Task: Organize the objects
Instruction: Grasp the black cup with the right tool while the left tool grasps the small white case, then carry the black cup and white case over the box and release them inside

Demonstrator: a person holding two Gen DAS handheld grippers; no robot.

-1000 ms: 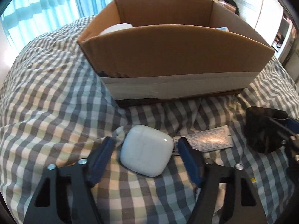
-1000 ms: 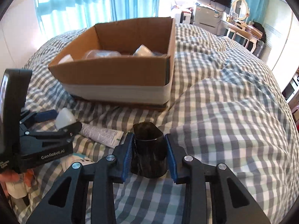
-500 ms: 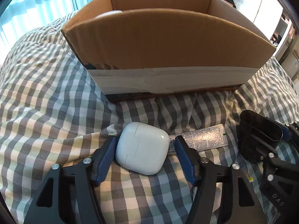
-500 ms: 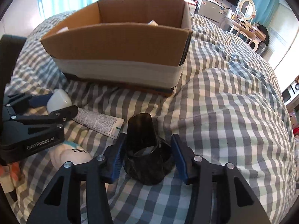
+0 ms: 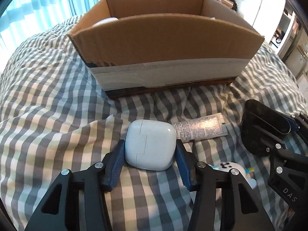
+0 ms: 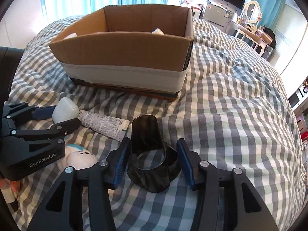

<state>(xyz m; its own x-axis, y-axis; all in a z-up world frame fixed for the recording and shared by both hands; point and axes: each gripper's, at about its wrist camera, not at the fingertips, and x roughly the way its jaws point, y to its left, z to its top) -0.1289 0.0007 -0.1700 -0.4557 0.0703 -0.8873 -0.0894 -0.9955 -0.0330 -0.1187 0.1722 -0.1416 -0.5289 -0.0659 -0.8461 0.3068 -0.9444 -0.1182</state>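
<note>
My left gripper (image 5: 150, 154) is shut on a white rounded earbud case (image 5: 151, 144) and holds it just above the checked bedspread, in front of the open cardboard box (image 5: 163, 44). The case also shows in the right wrist view (image 6: 65, 110). My right gripper (image 6: 152, 157) is open around a dark translucent plastic holder (image 6: 152, 157) that lies on the bedspread, with gaps between the pads and the holder. The holder shows in the left wrist view (image 5: 263, 129) at the right. The box (image 6: 123, 57) holds a few pale items.
A printed white tube (image 5: 200, 130) lies between the two grippers, also in the right wrist view (image 6: 104, 125). A white and blue toy (image 6: 80, 156) lies under the left gripper. The bedspread is soft and rumpled. Furniture stands beyond the bed.
My left gripper has closed onto the white case and lifted it a little. My right gripper has opened, and the dark holder has tipped over onto the bedspread.
</note>
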